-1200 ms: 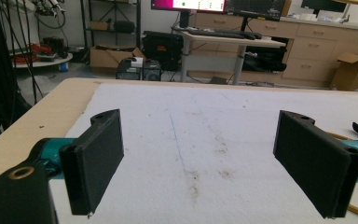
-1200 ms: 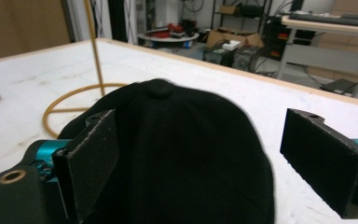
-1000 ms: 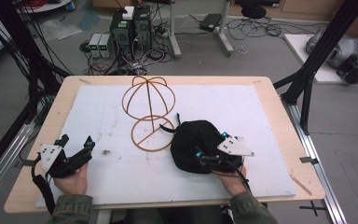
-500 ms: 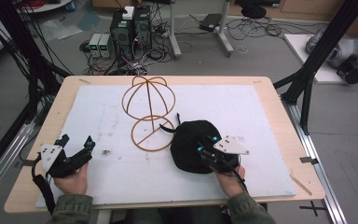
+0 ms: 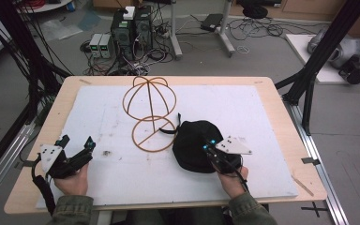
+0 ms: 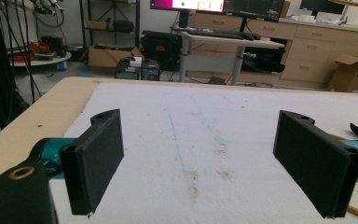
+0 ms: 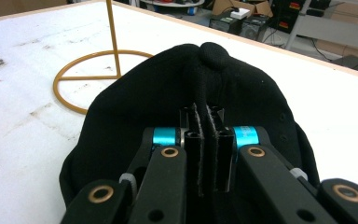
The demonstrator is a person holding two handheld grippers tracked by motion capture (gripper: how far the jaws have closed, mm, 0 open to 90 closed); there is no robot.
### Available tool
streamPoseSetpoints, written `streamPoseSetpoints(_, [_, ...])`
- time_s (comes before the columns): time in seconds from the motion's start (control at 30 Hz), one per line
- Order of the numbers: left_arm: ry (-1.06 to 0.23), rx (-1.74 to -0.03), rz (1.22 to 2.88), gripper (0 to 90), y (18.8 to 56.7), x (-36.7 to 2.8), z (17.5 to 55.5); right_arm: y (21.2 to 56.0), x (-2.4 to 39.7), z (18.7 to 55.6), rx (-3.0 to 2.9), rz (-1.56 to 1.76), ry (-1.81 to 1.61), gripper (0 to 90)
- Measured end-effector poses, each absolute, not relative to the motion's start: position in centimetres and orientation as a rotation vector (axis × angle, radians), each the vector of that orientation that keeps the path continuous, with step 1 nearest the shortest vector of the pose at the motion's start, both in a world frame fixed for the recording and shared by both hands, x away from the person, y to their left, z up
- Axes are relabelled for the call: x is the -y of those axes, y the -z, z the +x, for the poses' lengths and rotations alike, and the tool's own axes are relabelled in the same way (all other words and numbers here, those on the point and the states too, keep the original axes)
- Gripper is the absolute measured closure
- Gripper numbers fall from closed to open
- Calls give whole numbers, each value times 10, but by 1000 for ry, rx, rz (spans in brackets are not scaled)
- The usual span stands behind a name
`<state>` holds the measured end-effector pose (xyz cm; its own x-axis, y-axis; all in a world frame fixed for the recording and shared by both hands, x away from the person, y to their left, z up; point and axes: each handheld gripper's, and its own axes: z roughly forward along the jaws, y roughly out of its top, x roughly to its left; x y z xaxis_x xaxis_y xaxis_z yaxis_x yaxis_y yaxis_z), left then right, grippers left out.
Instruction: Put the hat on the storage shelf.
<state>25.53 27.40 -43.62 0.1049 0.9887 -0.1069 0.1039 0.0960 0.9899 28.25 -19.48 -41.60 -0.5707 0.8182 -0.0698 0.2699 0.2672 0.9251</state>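
Right gripper (image 5: 209, 149), jaws just closed, pinches a fold of the black cap (image 5: 194, 143) right of the wire hat stand (image 5: 150, 110); left gripper (image 5: 77, 143) rests wide open, near left.

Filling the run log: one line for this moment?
right claw: just closed, pinching black cap | left claw: open, empty | gold wire stand: bare

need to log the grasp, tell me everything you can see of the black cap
The cap is black, soft fabric with a button on top and small eyelets in its panels. It lies crown-up on the white mat, just right of the wire stand's ring base; a dark strap sticks out toward that ring. The right gripper has just closed its jaws on a fold of cloth at the near side of the crown, bunching it into a ridge. Whether the cap touches the ring is unclear.
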Motion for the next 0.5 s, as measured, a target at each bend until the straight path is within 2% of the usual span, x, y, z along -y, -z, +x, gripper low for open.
streamPoseSetpoints(0.5, [-1002, -1243, 1252, 164, 436, -273, 256, 411, 201, 279, -1918, 1001, -1341, 868])
